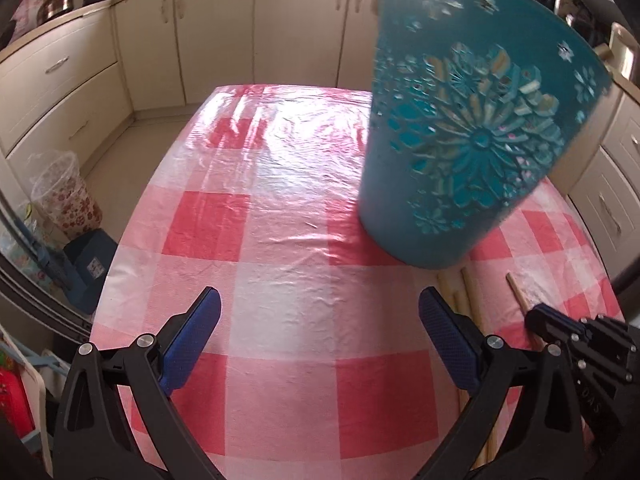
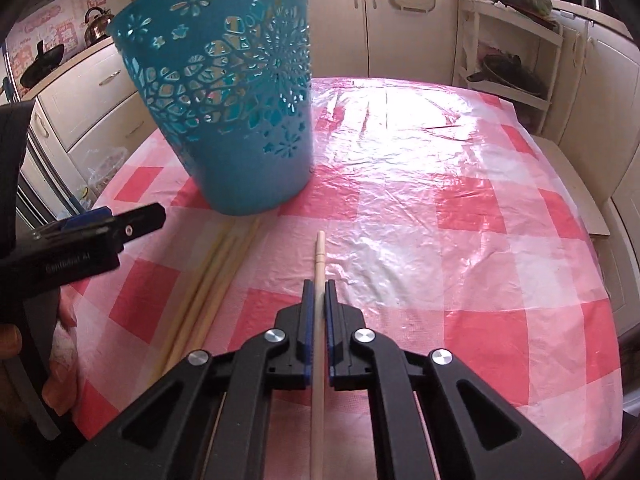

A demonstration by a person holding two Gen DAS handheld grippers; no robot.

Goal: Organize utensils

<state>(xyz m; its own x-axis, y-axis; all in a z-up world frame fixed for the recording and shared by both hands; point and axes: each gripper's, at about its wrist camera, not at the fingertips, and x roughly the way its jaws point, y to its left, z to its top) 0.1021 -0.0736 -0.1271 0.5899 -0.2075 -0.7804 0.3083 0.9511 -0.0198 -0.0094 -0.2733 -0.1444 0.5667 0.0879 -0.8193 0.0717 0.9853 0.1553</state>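
Note:
A tall teal plastic holder with cut-out flowers point(image 1: 460, 128) stands on the red and white checked tablecloth; it also shows in the right wrist view point(image 2: 240, 112). My right gripper point(image 2: 319, 284) is shut on a single wooden chopstick point(image 2: 319, 252), whose tip points toward the holder. Several loose wooden chopsticks point(image 2: 216, 276) lie on the cloth in front of the holder, also seen in the left wrist view point(image 1: 466, 292). My left gripper point(image 1: 320, 316) is open and empty above the cloth, left of the holder. The right gripper point(image 1: 568, 332) shows at the lower right there.
Cream kitchen cabinets point(image 1: 224, 28) surround the table point(image 1: 280, 240). A clear patterned bin point(image 1: 60, 196) stands on the floor to the left. A white shelf rack point(image 2: 516, 40) stands behind the table on the right.

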